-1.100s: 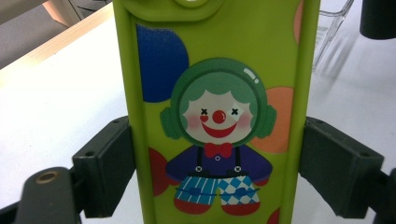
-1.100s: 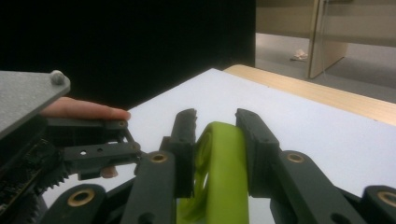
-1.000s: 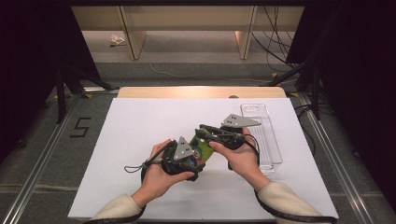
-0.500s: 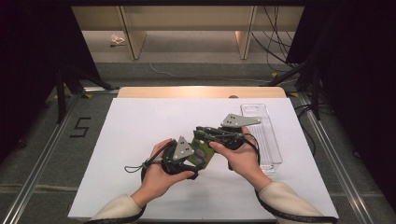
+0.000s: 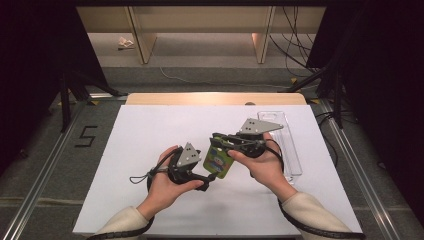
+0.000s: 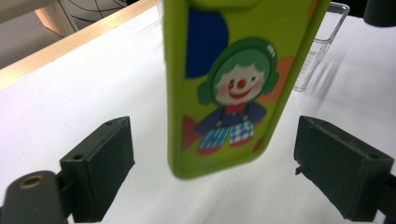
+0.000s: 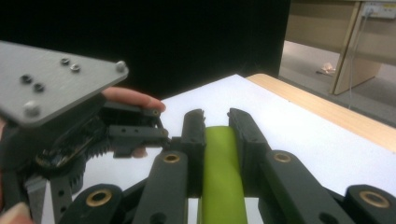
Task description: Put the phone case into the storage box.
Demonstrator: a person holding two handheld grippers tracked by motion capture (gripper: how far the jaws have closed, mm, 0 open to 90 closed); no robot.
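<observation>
Right gripper (image 7: 215, 122) clamped on green phone case (image 6: 233, 84) (clown print).

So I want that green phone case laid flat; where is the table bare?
The white table is bare left of the left gripper, and along the far edge by the wooden strip. It is crowded at the right, where the clear plastic tray lies beside the right gripper holding the phone case.
</observation>
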